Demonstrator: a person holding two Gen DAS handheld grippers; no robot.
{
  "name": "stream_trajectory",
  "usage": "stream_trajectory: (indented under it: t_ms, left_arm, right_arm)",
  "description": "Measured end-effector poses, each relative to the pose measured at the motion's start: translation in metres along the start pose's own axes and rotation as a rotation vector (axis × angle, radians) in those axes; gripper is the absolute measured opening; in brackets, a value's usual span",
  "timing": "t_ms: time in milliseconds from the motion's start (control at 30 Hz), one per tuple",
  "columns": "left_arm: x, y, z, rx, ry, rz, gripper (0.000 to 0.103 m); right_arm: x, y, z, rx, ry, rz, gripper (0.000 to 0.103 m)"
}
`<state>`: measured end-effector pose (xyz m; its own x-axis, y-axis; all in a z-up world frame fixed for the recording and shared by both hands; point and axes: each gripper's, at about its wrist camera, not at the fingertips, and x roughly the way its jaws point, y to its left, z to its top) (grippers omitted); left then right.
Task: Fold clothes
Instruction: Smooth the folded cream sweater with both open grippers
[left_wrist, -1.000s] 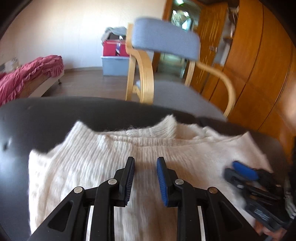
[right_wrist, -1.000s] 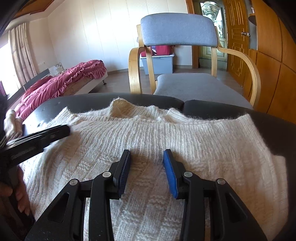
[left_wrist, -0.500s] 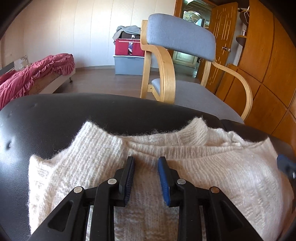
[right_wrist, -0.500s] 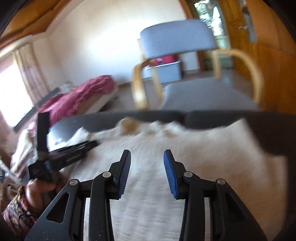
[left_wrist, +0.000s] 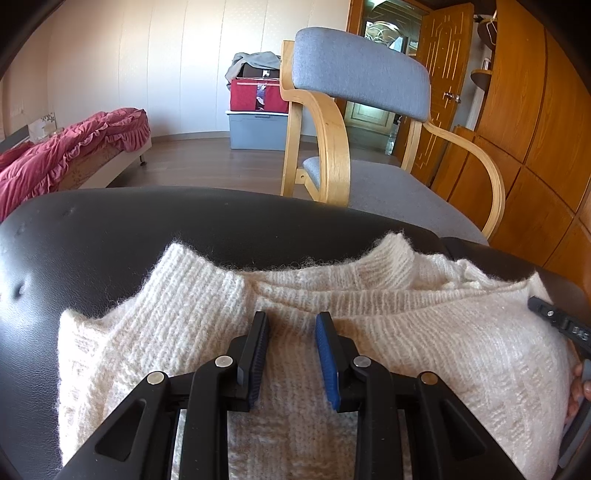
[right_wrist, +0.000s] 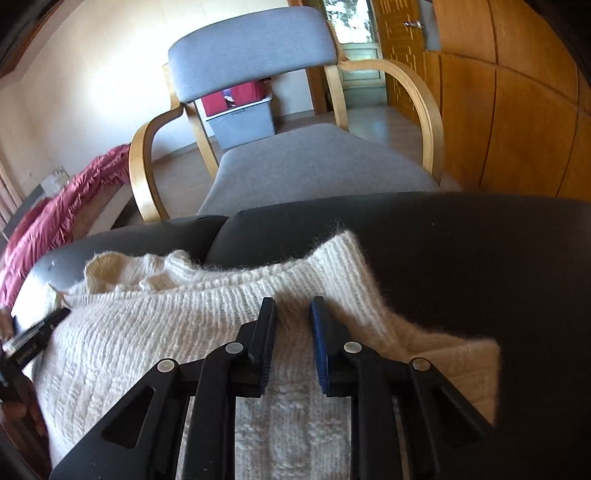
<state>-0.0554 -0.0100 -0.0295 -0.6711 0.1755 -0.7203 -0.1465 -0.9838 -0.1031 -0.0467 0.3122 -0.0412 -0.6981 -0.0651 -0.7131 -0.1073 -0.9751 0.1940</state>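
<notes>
A cream knitted sweater (left_wrist: 424, 332) lies flat on a black leather surface (left_wrist: 110, 240), collar toward the far edge. My left gripper (left_wrist: 291, 325) is open just above the knit, right below the collar's left side. In the right wrist view the sweater (right_wrist: 155, 332) fills the lower left, and my right gripper (right_wrist: 293, 314) is open over its right shoulder, near the collar ribbing. Neither gripper holds fabric. The right gripper's body shows at the right edge of the left wrist view (left_wrist: 554, 321); the left gripper's body shows at the left edge of the right wrist view (right_wrist: 33, 339).
A wooden armchair with grey cushions (left_wrist: 362, 74) stands just beyond the far edge. A bed with a red cover (left_wrist: 66, 147) is at the left, storage boxes (left_wrist: 258, 110) at the back wall, wooden cabinets (left_wrist: 535, 147) at the right.
Both grippers have moved forward toward the collar. The right gripper has swung right, to the sweater's right shoulder. Both stay open.
</notes>
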Motion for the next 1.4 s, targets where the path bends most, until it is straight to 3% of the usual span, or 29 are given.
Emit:
stream_trajectory:
  t_ms: [167, 267, 333, 533, 733, 933, 1033, 1133, 1233, 1400]
  left_arm:
    - [0.000, -0.007, 0.000, 0.035, -0.008, 0.047, 0.027]
    - [0.000, -0.007, 0.000, 0.037, -0.009, 0.049, 0.027]
    - [0.001, -0.006, 0.000, 0.029, -0.010, 0.041, 0.027]
    - [0.000, -0.002, 0.000, 0.016, -0.010, 0.023, 0.027]
    - [-0.017, 0.012, 0.001, -0.026, 0.017, -0.039, 0.027]
    - [-0.040, 0.051, -0.021, -0.022, -0.006, 0.068, 0.027]
    - [-0.041, 0.069, -0.028, -0.058, -0.033, 0.002, 0.029]
    - [-0.042, 0.078, -0.025, -0.089, -0.022, -0.008, 0.029]
    - [-0.049, 0.074, -0.016, -0.106, -0.004, 0.009, 0.027]
    - [-0.048, 0.033, 0.015, -0.055, 0.037, -0.099, 0.027]
  right_arm:
    - [-0.029, 0.046, -0.009, -0.163, -0.073, 0.126, 0.023]
    - [-0.024, 0.079, -0.019, -0.258, -0.039, 0.179, 0.023]
    - [-0.008, 0.090, -0.026, -0.291, 0.006, 0.135, 0.023]
    - [0.003, 0.076, -0.027, -0.200, 0.014, 0.084, 0.022]
    - [0.009, 0.076, -0.026, -0.226, 0.012, 0.070, 0.023]
    - [0.004, 0.070, -0.024, -0.210, 0.016, 0.091, 0.023]
    - [0.003, 0.070, -0.025, -0.213, 0.016, 0.088, 0.023]
    - [0.002, 0.069, -0.025, -0.208, 0.015, 0.092, 0.023]
    - [0.002, 0.067, -0.024, -0.199, 0.016, 0.100, 0.023]
    - [0.001, 0.067, -0.023, -0.196, 0.014, 0.099, 0.023]
